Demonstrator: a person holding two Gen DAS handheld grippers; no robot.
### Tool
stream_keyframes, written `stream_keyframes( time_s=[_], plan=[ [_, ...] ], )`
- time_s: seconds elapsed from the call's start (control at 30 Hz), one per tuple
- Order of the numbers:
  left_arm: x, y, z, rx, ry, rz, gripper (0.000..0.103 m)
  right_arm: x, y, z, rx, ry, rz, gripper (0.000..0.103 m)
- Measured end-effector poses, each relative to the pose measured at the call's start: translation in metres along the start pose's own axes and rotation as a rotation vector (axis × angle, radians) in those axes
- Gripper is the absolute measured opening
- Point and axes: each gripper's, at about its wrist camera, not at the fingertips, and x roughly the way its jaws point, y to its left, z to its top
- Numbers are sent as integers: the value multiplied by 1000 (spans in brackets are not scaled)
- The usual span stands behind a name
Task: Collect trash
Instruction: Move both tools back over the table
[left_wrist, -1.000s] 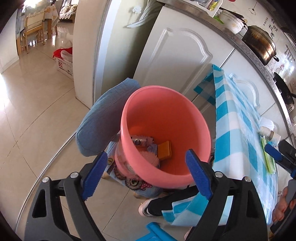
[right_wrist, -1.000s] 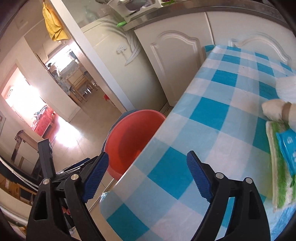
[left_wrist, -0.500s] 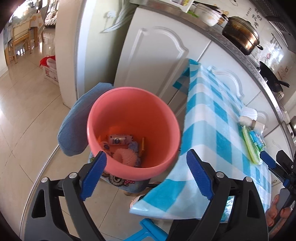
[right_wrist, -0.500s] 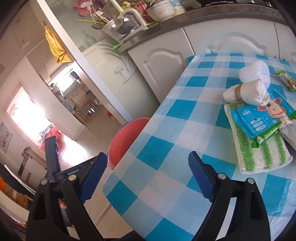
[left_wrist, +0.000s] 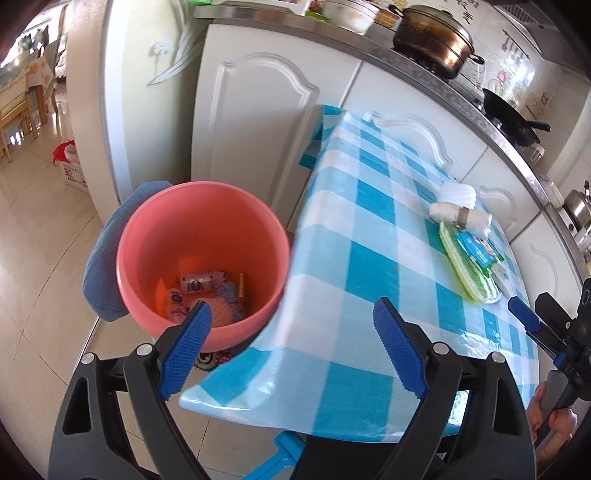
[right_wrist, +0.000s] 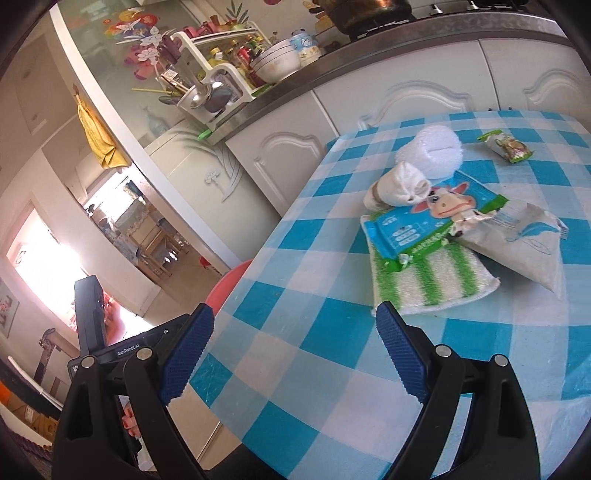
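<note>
A pink bucket (left_wrist: 201, 236) stands on the floor left of the blue checked table (left_wrist: 369, 266) and holds several small bits of trash (left_wrist: 201, 282). My left gripper (left_wrist: 291, 350) is open and empty above the table's near left corner. My right gripper (right_wrist: 291, 350) is open and empty over the table's near edge. On the table lie a blue cow-print wrapper (right_wrist: 424, 225), a white plastic bag (right_wrist: 524, 240), a small green packet (right_wrist: 506, 144), a white rolled cloth (right_wrist: 399, 184) and a white roll (right_wrist: 432, 149). The wrapper rests on a green striped cloth (right_wrist: 428, 280).
White kitchen cabinets (left_wrist: 255, 122) run behind the table, with pots (left_wrist: 432, 37) on the counter. A blue cushion (left_wrist: 107, 254) leans behind the bucket. A blue stool (left_wrist: 277, 461) shows under the table. The bucket's rim (right_wrist: 225, 284) peeks past the table's left edge in the right wrist view.
Both grippers have swung right, away from the bucket and toward the table. The trash on the table has come into the middle of the right wrist view. Both stay open.
</note>
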Motion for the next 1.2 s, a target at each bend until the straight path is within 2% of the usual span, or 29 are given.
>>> stream_keyframes(
  time_s=[0.37,0.77,1.03,1.2],
  plan=[
    [11,-70,-8,136,40,-35,90,-43,-62,-11,107,-90,-53,89],
    [28,-143,-15,283,90,-55,90,-79,-103,-20,153,-169,-75,89],
    [43,-170,0,235,132,-134,90,-86,-121,-25,186,-186,-56,89],
    [52,-191,6,247,140,-167,90,-88,-131,-27,208,-196,-35,89]
  ],
)
